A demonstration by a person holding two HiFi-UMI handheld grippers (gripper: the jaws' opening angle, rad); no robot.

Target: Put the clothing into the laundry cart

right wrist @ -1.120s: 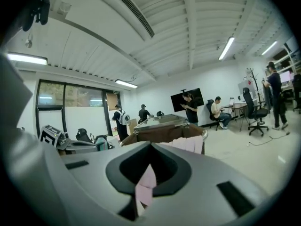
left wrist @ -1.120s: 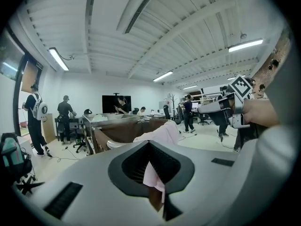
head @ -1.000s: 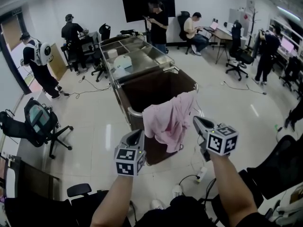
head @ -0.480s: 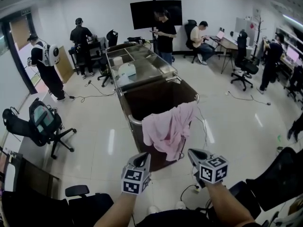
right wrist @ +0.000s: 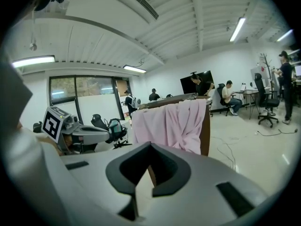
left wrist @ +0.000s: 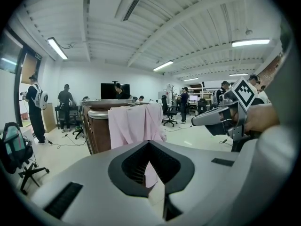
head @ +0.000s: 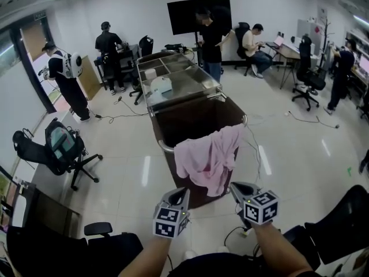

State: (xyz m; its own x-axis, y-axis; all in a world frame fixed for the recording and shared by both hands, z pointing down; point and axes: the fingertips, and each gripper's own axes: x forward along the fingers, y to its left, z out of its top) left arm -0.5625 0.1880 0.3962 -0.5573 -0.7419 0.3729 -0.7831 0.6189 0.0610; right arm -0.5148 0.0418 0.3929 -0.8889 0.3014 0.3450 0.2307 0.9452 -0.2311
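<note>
We hold the left gripper [head: 182,194] and the right gripper [head: 236,187] side by side, low and near the cart [head: 163,146]. Both have their jaws pressed together, with nothing between them, and touch nothing. The pink garment [head: 209,157] hangs draped over the cart's near rim, mostly down its outer side.

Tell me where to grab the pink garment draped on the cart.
Grip the pink garment by its hanging lower folds, from the near side: most of it dangles outside the cart over its near rim, so lifting should tip it in.
</note>
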